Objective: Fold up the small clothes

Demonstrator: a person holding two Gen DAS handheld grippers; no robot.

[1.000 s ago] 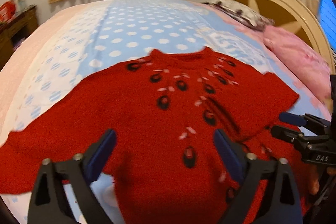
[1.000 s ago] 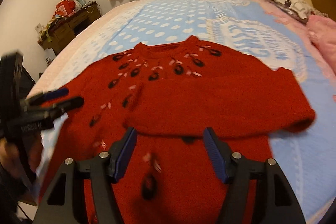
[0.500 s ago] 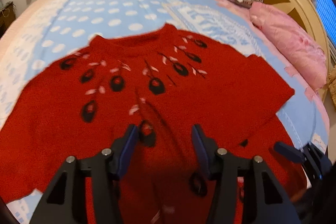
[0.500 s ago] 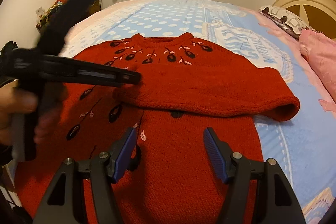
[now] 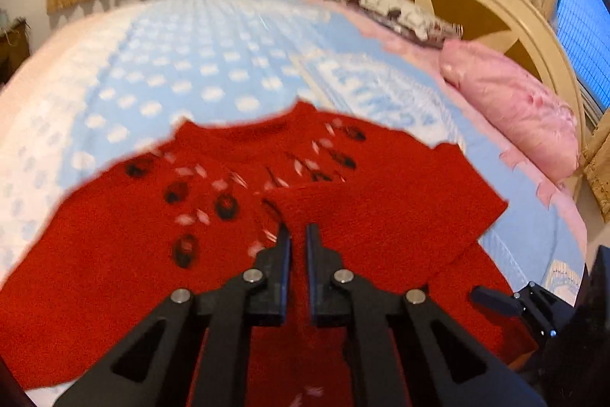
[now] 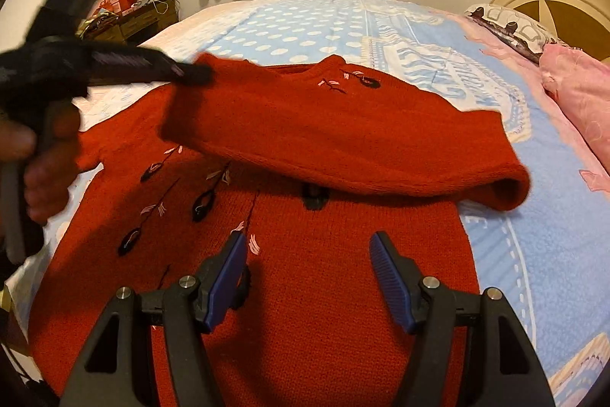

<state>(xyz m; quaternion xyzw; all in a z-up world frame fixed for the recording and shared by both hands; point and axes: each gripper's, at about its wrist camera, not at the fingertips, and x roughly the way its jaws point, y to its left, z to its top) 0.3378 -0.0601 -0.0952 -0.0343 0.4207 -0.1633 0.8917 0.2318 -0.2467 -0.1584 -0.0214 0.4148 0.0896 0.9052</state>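
Red knit: 1 sweater [image 6: 324, 292], 2 claws, left claw [image 5: 298, 235] on sleeve [image 6: 343, 140].

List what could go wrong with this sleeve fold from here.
1. The left gripper pinches only the sleeve tip, so the knit may slip out mid-carry.
2. The sleeve hangs lifted over the sweater body; dragging it could wrinkle the layer beneath.
3. The right gripper is open, holding nothing, so the sweater may shift.
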